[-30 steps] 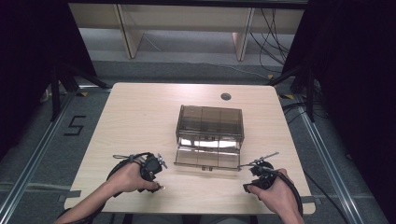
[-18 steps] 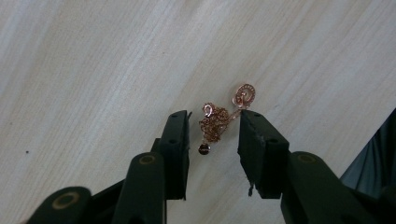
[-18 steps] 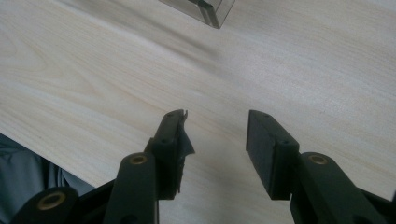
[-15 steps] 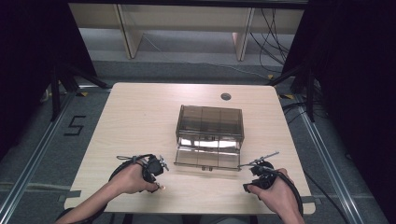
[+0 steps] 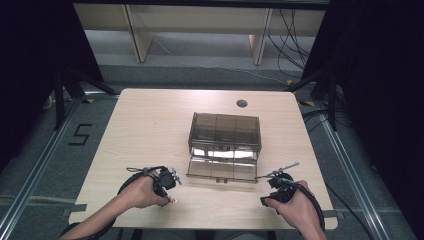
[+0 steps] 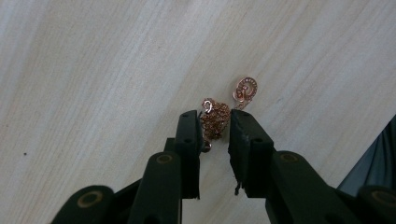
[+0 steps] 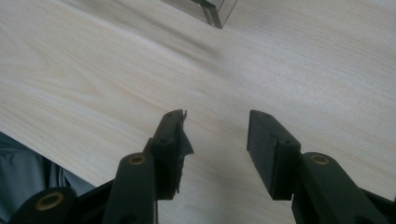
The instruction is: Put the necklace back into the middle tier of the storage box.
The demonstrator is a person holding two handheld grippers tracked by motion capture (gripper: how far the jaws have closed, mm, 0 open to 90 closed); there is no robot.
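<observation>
A small heap of rose-gold chain (image 6: 215,123) with a ring-shaped pendant (image 6: 245,89) lies on the pale wooden table (image 5: 150,125) near its front edge. My left gripper (image 6: 215,125) (image 5: 170,196) points down at it. Its jaws have just been closing and now stand at either side of the heap, close against it, without a clear squeeze. My right gripper (image 7: 215,128) (image 5: 267,197) hovers over bare wood at the front right. It is open with nothing between its jaws, which have just been opening a little.
A smoky transparent box (image 5: 224,132) stands mid-table with its front flap (image 5: 222,170) folded down toward me; one corner (image 7: 210,9) of it shows in the right gripper view. A round cable hole (image 5: 242,103) sits near the table's far edge.
</observation>
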